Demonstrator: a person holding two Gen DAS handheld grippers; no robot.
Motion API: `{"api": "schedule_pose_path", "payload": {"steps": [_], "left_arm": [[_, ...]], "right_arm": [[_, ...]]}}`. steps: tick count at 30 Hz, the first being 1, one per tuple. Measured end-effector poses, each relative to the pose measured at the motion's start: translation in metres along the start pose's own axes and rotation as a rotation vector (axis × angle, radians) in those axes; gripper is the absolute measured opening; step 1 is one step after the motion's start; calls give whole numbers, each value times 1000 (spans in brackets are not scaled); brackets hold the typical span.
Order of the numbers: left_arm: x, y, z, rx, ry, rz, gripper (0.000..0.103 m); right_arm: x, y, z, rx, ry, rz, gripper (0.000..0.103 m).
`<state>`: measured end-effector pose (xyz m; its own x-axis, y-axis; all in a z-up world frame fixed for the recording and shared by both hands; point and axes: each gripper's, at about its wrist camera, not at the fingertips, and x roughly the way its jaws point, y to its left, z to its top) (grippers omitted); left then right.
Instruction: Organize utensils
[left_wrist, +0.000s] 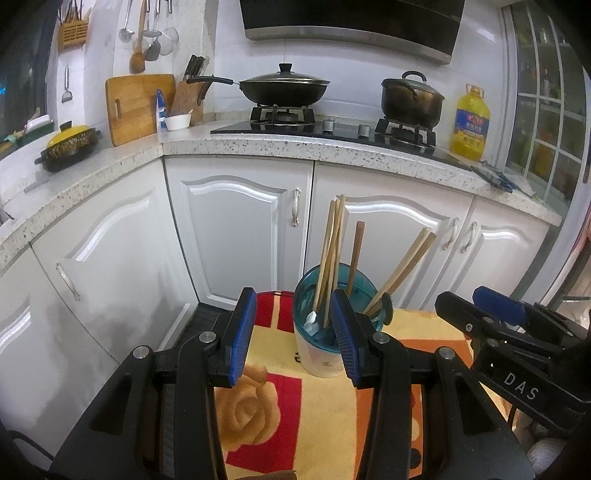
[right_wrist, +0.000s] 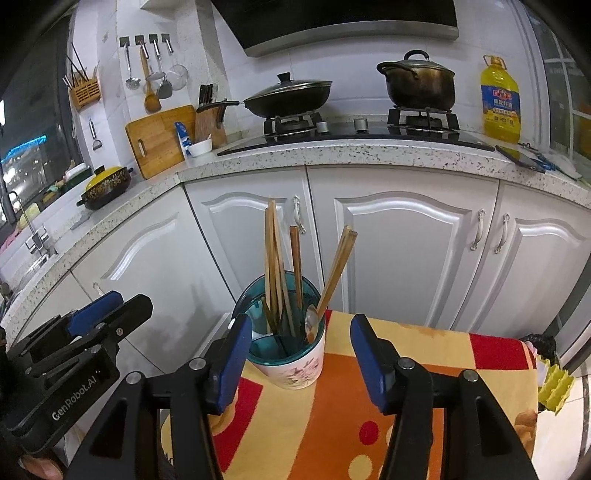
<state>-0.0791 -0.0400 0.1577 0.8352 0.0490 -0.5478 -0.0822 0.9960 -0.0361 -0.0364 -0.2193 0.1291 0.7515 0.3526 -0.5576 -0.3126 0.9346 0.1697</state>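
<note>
Chopsticks (right_wrist: 275, 258) stand bunched in the utensil holder (right_wrist: 295, 363), a white floral cup with a teal insert, and I use that holder as my landmark. It sits on a patterned cloth (right_wrist: 406, 369) in red, orange and yellow, close to the cloth's far edge, with white cabinet doors (right_wrist: 402, 251) behind it. One darker stick rises nearly upright in the middle of the holder, a pale pair leans out to the right, and a metal spoon (right_wrist: 312, 323) rests bowl-up against the holder's right rim. From the left wrist view I also see a white spoon (left_wrist: 311, 319) low inside the holder at its left side. My left tongs (left_wrist: 295, 332) are spread wide with nothing between the blue pads; the right pad sits in front of the holder, and I cannot tell whether it touches it. My right tongs (right_wrist: 295, 354) are parted about halfway and grip nothing; the holder shows in the gap between the pads, the left pad just beside the holder's left wall. Well behind the holder, on the speckled worktop (right_wrist: 332, 158), a lidded wok (right_wrist: 291, 96) and a dark stockpot (right_wrist: 419, 83) sit on the gas hob, with a yellow oil bottle (right_wrist: 500, 103) to the right.
</note>
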Motion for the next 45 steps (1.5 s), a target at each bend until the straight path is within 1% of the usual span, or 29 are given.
{"api": "schedule_pose_path", "payload": {"steps": [7, 45], "left_arm": [[0, -1, 1, 6, -8, 14, 41], [6, -3, -2, 21, 6, 12, 41]], "right_arm": [[0, -2, 0, 12, -2, 1, 54], [10, -8, -5, 18, 25, -5, 55]]}}
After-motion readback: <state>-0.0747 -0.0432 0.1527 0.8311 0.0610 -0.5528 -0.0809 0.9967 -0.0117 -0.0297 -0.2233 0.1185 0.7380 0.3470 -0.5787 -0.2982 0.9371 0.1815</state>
